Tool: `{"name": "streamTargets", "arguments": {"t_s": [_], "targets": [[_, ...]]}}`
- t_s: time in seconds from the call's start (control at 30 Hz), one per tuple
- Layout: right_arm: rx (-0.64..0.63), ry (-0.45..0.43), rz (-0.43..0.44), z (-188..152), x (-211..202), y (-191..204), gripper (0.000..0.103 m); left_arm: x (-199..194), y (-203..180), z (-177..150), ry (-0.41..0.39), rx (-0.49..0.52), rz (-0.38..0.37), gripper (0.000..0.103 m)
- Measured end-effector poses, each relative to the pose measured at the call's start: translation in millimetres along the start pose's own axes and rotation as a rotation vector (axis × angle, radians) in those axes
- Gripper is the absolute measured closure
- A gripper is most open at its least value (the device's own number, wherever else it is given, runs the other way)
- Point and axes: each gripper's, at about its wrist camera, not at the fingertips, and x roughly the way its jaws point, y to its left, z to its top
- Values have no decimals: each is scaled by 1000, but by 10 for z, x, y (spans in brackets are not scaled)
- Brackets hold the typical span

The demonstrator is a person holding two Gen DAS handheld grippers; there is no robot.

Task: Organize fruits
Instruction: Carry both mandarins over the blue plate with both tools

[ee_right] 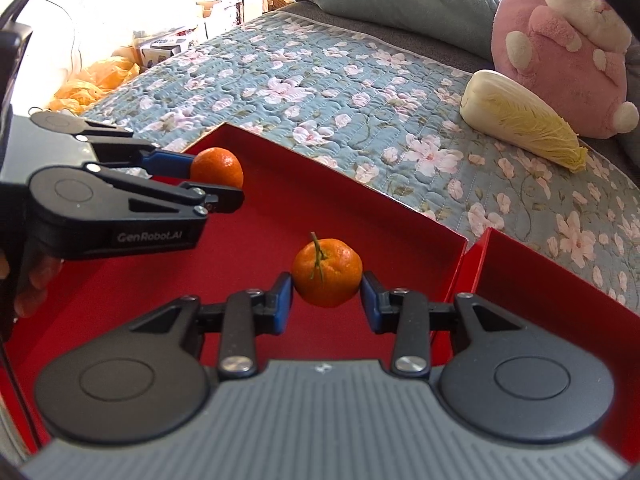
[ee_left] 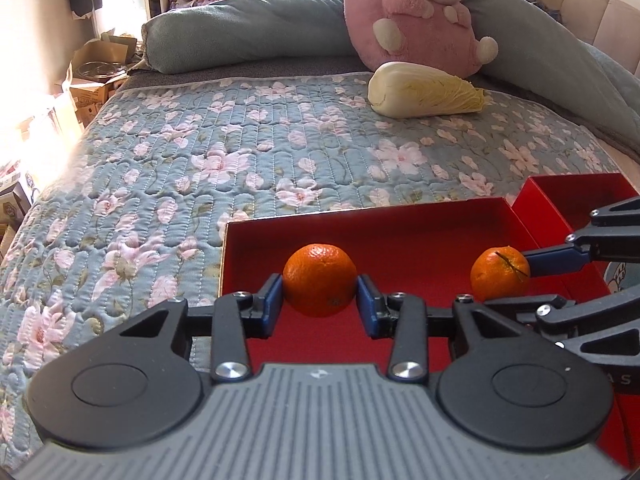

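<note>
My left gripper (ee_left: 320,292) is shut on a plain mandarin (ee_left: 320,280) and holds it inside the red box (ee_left: 360,210). It also shows in the right wrist view (ee_right: 216,176), at the left, with that mandarin (ee_right: 218,166). My right gripper (ee_right: 327,292) is shut on a mandarin with a stem (ee_right: 327,272) over the same box (ee_right: 340,176). In the left wrist view the right gripper (ee_left: 516,276) comes in from the right, holding the stemmed mandarin (ee_left: 500,274).
A second red box part (ee_right: 560,272) lies to the right of the first. A napa cabbage (ee_left: 424,90) and a pink plush rabbit (ee_left: 420,16) lie at the back of the flowered quilt (ee_left: 200,152). Cardboard boxes (ee_left: 92,76) stand beside the bed at the left.
</note>
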Motion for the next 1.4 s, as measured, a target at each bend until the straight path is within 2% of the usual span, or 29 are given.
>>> {"name": "streamTargets", "arguments": {"t_s": [0.67, 1.13, 1.4], "targets": [[27, -76, -39, -332, -1010, 85, 63, -877, -429, 26, -73, 18, 15, 58], [95, -114, -81, -693, -1574, -11, 63, -1292, -1010, 16, -109, 48, -29, 57], [161, -126, -122, -936, -1820, -207, 63, -1414, -1435, 23, -125, 85, -81, 57]]}}
